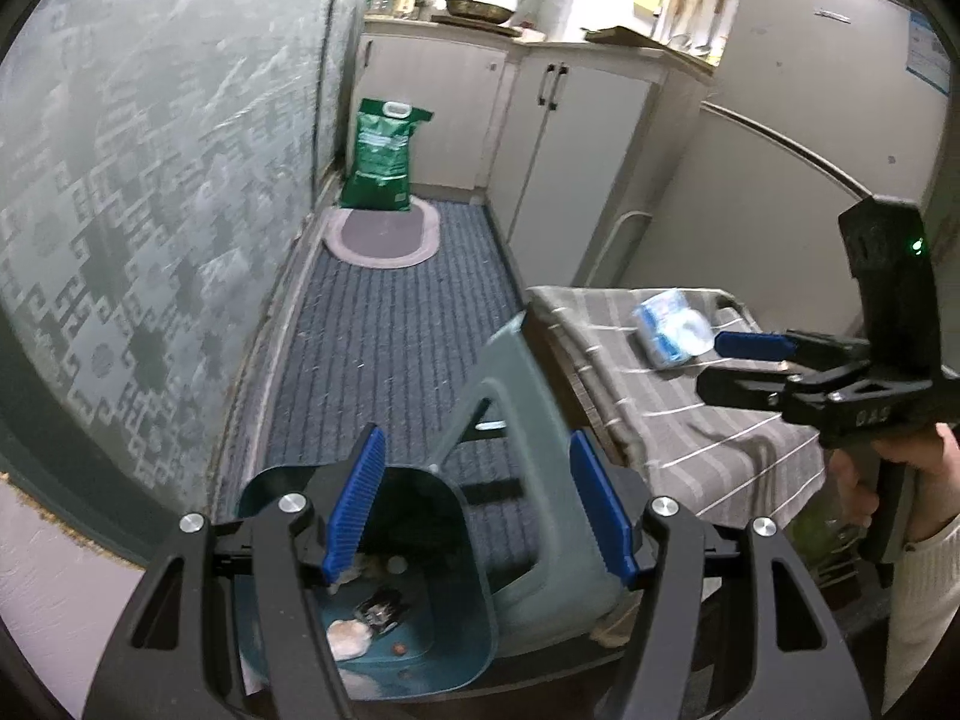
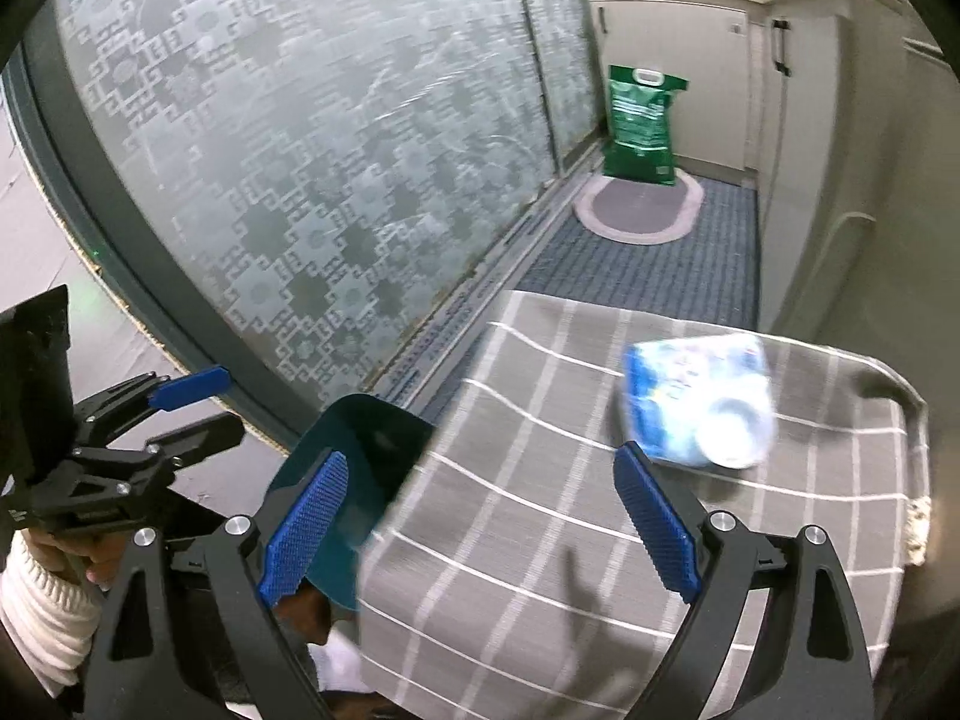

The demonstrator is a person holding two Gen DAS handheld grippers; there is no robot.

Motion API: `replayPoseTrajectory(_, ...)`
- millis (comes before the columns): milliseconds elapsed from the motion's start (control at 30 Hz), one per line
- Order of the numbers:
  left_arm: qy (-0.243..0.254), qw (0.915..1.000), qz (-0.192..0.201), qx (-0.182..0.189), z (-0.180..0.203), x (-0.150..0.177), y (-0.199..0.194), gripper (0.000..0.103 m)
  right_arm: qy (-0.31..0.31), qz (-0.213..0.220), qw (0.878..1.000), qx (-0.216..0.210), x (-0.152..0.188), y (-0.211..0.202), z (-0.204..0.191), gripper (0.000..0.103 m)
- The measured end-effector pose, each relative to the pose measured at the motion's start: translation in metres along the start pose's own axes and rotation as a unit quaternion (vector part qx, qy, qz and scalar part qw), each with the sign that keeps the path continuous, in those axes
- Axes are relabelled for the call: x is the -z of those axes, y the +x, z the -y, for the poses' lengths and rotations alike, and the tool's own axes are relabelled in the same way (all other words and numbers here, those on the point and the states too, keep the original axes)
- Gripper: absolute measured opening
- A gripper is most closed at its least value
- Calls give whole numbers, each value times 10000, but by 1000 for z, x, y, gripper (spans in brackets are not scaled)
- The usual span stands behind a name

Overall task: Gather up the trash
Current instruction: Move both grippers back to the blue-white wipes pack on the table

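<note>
blue-white wrapper (image 2: 699,402) lies on the checked cloth (image 2: 540,540), ungrasped | we judge: reaching for it | right gripper (image 2: 480,531) released, empty, just short | left gripper (image 1: 477,507) spread, empty, above teal bin (image 1: 384,630) | next: close on wrapper, carry to bin

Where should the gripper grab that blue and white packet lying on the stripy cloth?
Probably across its middle, from above. The blue and white packet lies flat on the grey checked cloth, nothing touching it, its long sides free. The right gripper is open and just short of it, so it could reach forward, drop a finger on each long side and close gently; it looks soft.
</note>
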State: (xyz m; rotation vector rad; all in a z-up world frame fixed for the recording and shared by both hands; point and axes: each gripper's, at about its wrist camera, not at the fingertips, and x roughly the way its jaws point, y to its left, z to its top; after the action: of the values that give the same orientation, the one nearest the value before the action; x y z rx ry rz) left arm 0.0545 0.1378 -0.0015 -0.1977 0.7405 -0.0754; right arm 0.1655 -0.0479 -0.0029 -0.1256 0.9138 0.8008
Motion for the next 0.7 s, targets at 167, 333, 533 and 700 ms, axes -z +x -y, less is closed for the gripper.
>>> replayPoseTrajectory(167, 172, 9998, -11, 90, 23, -4, 12, 67, 132, 49, 9998, 170, 8, -12, 23, 91)
replayPoseTrajectory(333, 248, 9996, -23, 122, 38, -9, 26, 66, 4, 69, 9985, 537, 14, -20, 37, 91)
replayPoseTrajectory(533, 369, 9991, -57, 210, 58, -16, 41, 66, -117, 11, 9959, 899, 25, -22, 55, 82)
replayPoseTrajectory(700, 311, 9987, -148, 383, 73, -20, 56, 66, -73, 84, 9947, 1027, 21, -26, 70, 72)
